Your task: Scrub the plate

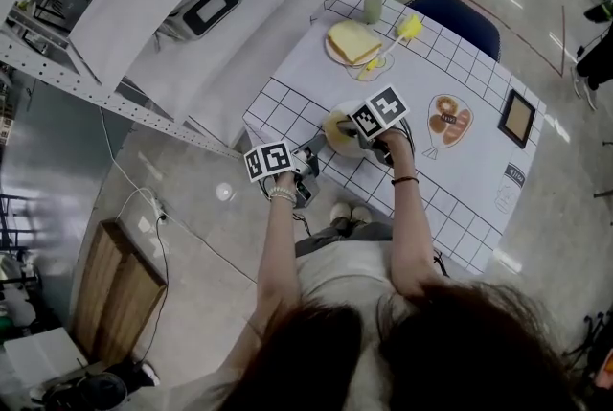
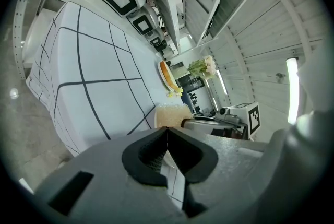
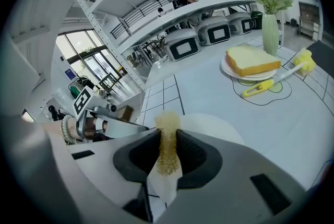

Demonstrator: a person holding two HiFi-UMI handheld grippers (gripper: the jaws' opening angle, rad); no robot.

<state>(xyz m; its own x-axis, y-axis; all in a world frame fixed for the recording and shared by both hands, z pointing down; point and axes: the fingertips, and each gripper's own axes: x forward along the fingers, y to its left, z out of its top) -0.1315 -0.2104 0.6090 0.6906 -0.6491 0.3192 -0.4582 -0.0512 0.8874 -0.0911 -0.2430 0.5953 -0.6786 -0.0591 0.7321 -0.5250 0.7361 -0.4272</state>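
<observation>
A white plate (image 1: 337,133) lies near the front left corner of the grid-pattern table (image 1: 460,179). My right gripper (image 1: 354,139) hovers over it, shut on a yellow-brown sponge (image 3: 168,137) that stands on edge between the jaws. In the right gripper view the plate (image 3: 214,125) shows just beyond the sponge. My left gripper (image 1: 311,165) reaches in from the table's edge, its jaws closed on the plate's near rim (image 2: 158,161). In the left gripper view the sponge (image 2: 171,114) and the right gripper (image 2: 229,119) sit just past the shut jaws.
Further back stand a plate with a yellow slab (image 1: 352,42), a yellow brush (image 1: 388,43) and a vase of flowers (image 1: 375,2). A printed placemat (image 1: 448,122) and a small frame (image 1: 517,117) lie to the right. White appliances (image 1: 211,7) line a shelf at left.
</observation>
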